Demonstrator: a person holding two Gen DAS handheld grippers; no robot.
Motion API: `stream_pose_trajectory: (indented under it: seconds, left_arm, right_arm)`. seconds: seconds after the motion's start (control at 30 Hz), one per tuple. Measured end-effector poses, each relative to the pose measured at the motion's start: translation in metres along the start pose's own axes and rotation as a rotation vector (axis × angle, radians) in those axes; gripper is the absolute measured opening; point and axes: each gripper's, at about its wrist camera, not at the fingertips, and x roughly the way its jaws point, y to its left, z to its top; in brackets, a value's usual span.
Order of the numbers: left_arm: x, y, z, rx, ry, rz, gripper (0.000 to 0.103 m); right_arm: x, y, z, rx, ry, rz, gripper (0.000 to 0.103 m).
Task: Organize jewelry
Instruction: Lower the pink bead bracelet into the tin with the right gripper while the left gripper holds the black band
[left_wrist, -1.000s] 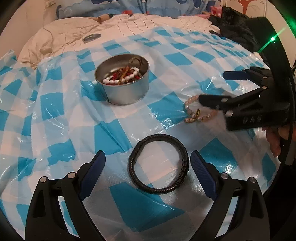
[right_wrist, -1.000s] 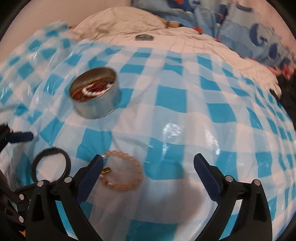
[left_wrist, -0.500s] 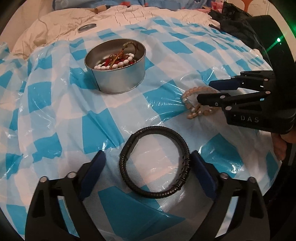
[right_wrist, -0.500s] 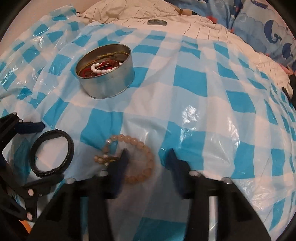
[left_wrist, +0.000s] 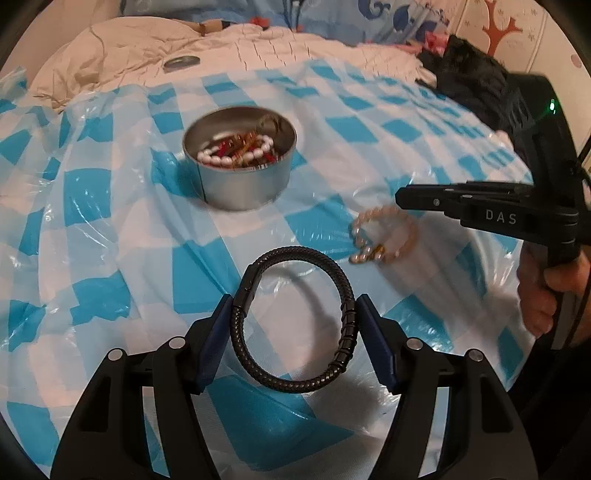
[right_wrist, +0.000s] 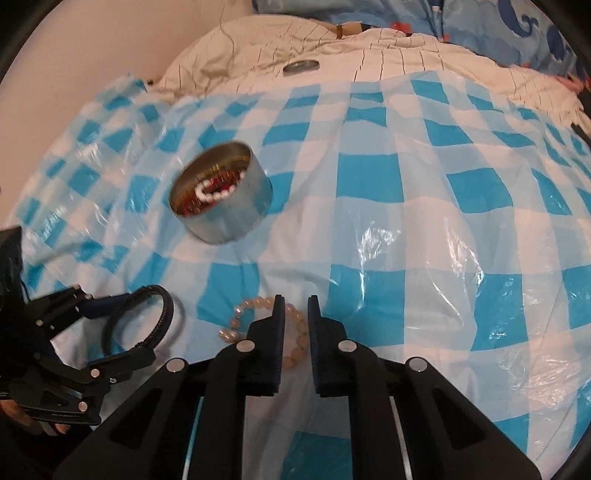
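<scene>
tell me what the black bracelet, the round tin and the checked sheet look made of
Black bracelet: looks like braided leather or cord, matte, with a woven texture.
Round tin: bare metal, brushed silver, with a side seam.
Checked sheet: thin plastic film, glossy, with crinkles and glare.

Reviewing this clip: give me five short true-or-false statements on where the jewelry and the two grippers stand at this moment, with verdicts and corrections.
1. The black braided bracelet sits between the left gripper fingers. True; the pads touch both its sides.
2. The round metal tin is empty. False: it holds white beads and red and gold pieces.
3. The right gripper has its jaws on the pink bead bracelet. True; they are nearly closed on its far side.
4. The pink bead bracelet lies inside the tin. False: it is out on the blue-checked plastic sheet, nearer the grippers.
5. The tin's lid is on. False: the tin is open; a small round disc lies on the cream bedding behind.
</scene>
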Motion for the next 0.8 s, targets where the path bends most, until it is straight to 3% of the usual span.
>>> stream_pose_trajectory:
  seconds: [0.1, 0.13, 0.17, 0.2, 0.23, 0.37, 0.4, 0.43, 0.47, 0.5, 0.53, 0.63, 0.8]
  left_arm:
    - [-0.004, 0.001, 0.002, -0.005, -0.014, 0.001, 0.063]
    - [-0.005, 0.001, 0.003, -0.006, -0.016, 0.005, 0.063]
    - [-0.005, 0.002, 0.003, -0.008, -0.016, 0.009, 0.063]
    - [-0.005, 0.002, 0.003, -0.011, -0.015, 0.012, 0.063]
    - [-0.005, 0.003, 0.003, -0.013, -0.014, 0.012, 0.063]
    - [-0.006, 0.003, 0.003, -0.014, -0.017, 0.011, 0.064]
    - [-0.006, 0.003, 0.003, -0.014, -0.017, 0.012, 0.064]
    - [-0.006, 0.003, 0.003, -0.014, -0.017, 0.013, 0.064]
    - [-0.006, 0.003, 0.003, -0.015, -0.017, 0.014, 0.064]
    - [-0.006, 0.003, 0.003, -0.015, -0.018, 0.015, 0.064]
    - [-0.006, 0.003, 0.003, -0.016, -0.019, 0.014, 0.064]
    - [-0.008, 0.004, 0.005, -0.023, -0.026, 0.014, 0.064]
    - [-0.012, 0.004, 0.007, -0.028, -0.039, 0.010, 0.064]
  right_arm:
    - [-0.002, -0.003, 0.003, 0.011, -0.008, 0.009, 0.013]
    - [0.000, -0.001, 0.003, 0.007, 0.000, 0.008, 0.020]
    - [0.001, -0.001, 0.003, 0.002, 0.007, 0.001, 0.033]
    - [0.002, 0.000, 0.002, -0.003, 0.002, -0.015, 0.065]
    - [0.001, 0.003, 0.000, -0.016, -0.017, -0.037, 0.072]
    - [0.017, 0.009, -0.003, -0.080, 0.012, -0.142, 0.072]
    - [0.024, 0.009, -0.004, -0.094, 0.030, -0.167, 0.069]
    - [0.032, 0.010, -0.007, -0.115, 0.056, -0.195, 0.059]
    - [0.034, 0.012, -0.009, -0.135, 0.057, -0.208, 0.059]
    - [0.034, 0.017, -0.011, -0.160, 0.058, -0.211, 0.051]
    - [0.034, 0.022, -0.012, -0.181, 0.064, -0.206, 0.035]
    - [0.030, 0.027, -0.014, -0.193, 0.068, -0.192, 0.014]
    - [0.010, -0.006, -0.004, 0.023, 0.039, 0.032, 0.009]
